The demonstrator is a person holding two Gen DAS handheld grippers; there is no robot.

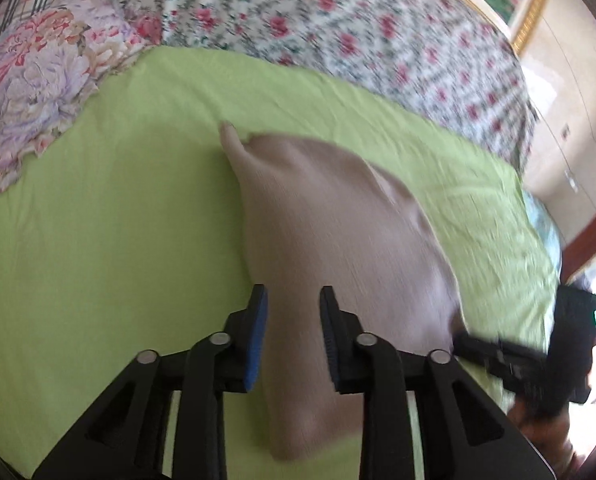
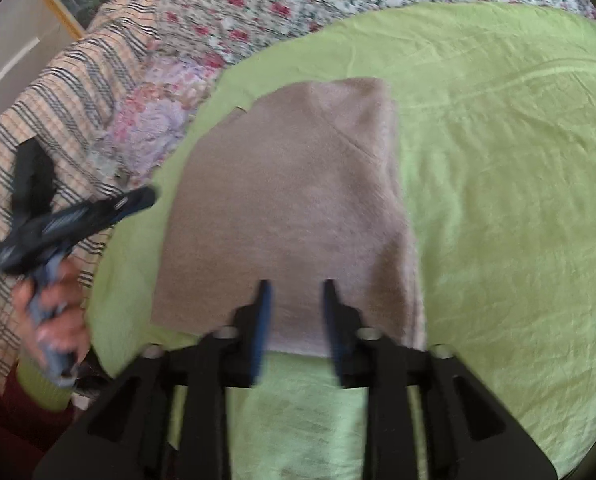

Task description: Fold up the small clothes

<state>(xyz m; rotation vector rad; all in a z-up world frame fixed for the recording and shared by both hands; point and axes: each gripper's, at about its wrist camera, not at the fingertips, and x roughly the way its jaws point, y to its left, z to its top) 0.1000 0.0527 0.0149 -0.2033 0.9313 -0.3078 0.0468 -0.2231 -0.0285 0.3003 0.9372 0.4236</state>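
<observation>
A folded beige cloth [image 2: 289, 208] lies mid-frame on the green sheet [image 2: 498, 200]. The right gripper [image 2: 295, 292] hangs at its lower edge, jaws parted, nothing pinched. The left gripper [image 1: 293, 300] hovers over the cloth, likewise parted and empty.

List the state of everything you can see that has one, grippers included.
Beige garment: folded, lying flat on the sheet.
Green sheet: spread out, wrinkled.
Left gripper: open, holding nothing.
Right gripper: open, over the garment's near edge, holding nothing.
</observation>
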